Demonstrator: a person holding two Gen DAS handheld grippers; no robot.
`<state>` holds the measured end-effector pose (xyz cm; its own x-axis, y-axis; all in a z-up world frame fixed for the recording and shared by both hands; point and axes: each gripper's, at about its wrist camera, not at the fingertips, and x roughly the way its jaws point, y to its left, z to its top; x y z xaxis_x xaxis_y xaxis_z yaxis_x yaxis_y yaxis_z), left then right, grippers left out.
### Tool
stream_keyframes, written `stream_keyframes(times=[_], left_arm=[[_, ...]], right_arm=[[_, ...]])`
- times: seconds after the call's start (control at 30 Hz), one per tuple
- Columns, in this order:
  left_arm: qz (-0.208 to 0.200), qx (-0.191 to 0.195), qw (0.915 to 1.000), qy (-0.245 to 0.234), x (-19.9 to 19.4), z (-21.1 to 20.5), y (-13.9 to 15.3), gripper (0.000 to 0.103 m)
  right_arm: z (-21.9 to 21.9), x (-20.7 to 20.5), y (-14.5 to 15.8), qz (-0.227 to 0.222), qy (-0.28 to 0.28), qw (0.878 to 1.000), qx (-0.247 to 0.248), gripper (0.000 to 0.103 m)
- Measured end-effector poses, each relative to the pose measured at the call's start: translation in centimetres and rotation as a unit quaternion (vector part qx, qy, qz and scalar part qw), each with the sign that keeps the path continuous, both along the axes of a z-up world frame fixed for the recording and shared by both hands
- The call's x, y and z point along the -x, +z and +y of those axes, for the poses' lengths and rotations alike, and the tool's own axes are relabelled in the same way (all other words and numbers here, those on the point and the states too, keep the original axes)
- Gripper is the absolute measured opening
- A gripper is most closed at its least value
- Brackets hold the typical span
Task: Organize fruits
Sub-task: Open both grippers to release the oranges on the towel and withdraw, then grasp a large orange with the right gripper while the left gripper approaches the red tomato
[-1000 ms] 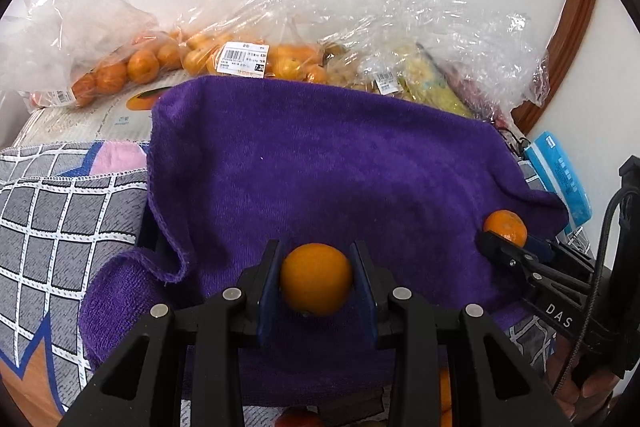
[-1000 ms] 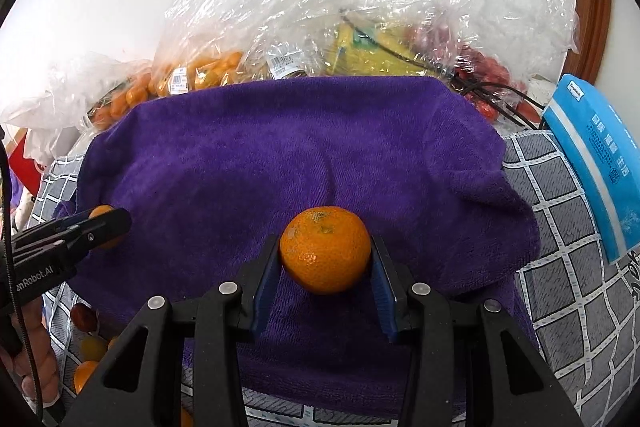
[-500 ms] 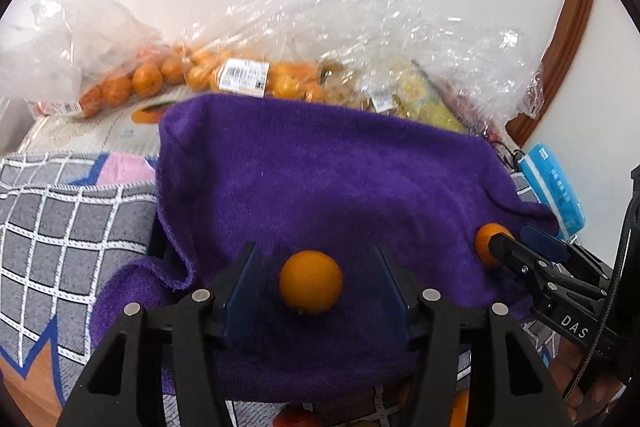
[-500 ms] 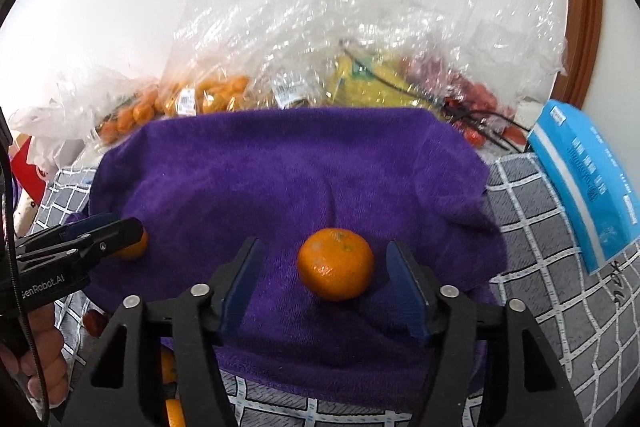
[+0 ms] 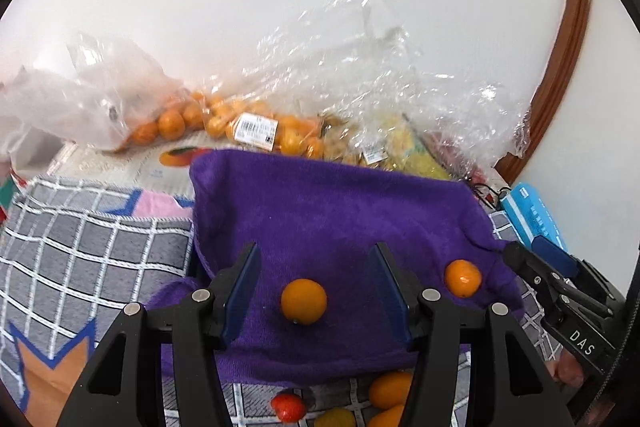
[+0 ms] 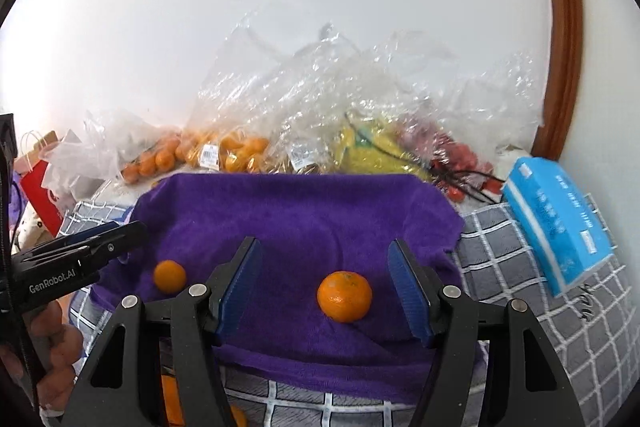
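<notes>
White wall and crinkled plastic bags (image 6: 320, 99) of fruit fill the background, with a purple towel (image 5: 340, 211) spread over a grey checked blanket (image 5: 80, 251) in front of them. A second ago each gripper was clamped on an orange; now both have let go and lifted away. The left gripper (image 5: 312, 291) stands open, and its orange (image 5: 303, 301) lies on the towel below and between its fingers, touching neither pad. The right gripper (image 6: 324, 291) is likewise open, its larger orange (image 6: 344, 295) resting on the towel between the fingers with clear gaps on both sides. From the left gripper's view the larger orange sits off to the right, just ahead of the other gripper's tips; from the right gripper's view the smaller one lies to the left. Both oranges look settled and not rolling. That suggests this pair is placed, side by side but well apart on the towel. More loose fruit (image 5: 390, 389) shows below the towel's near edge, under the left gripper, probably next to be collected.
</notes>
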<state>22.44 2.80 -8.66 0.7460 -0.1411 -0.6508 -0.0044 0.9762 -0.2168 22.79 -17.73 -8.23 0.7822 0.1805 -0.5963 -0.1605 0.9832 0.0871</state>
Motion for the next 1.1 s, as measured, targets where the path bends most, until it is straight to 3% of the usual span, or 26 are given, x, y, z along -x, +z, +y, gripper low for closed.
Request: stream_keyframes(times=[0.23, 0.47, 0.9, 1.1], left_arm=[[-0.013, -0.004, 0.9994, -0.031, 3.5, -1.0, 3.0, 0.054], [-0.014, -0.008, 0.9986, -0.05, 7.4, -1.5, 4.2, 0.054], [-0.014, -0.015, 0.999, -0.039, 12.8, -0.7, 4.4, 0.054], [-0.009, -0.012, 0.9993, -0.033, 14.0, 0.3, 3.9, 0.054]], right_arm=[[-0.2, 4.0, 2.8, -0.002, -0.004, 1.0, -0.01, 0.065], [0.5, 8.5, 4.1, 0.005, 0.006, 1.0, -0.016, 0.065], [1.9, 13.6, 3.3, 0.039, 0.017, 0.999, -0.021, 0.065], [2.9, 14.9, 2.7, 0.034, 0.025, 0.999, -0.013, 0.065]])
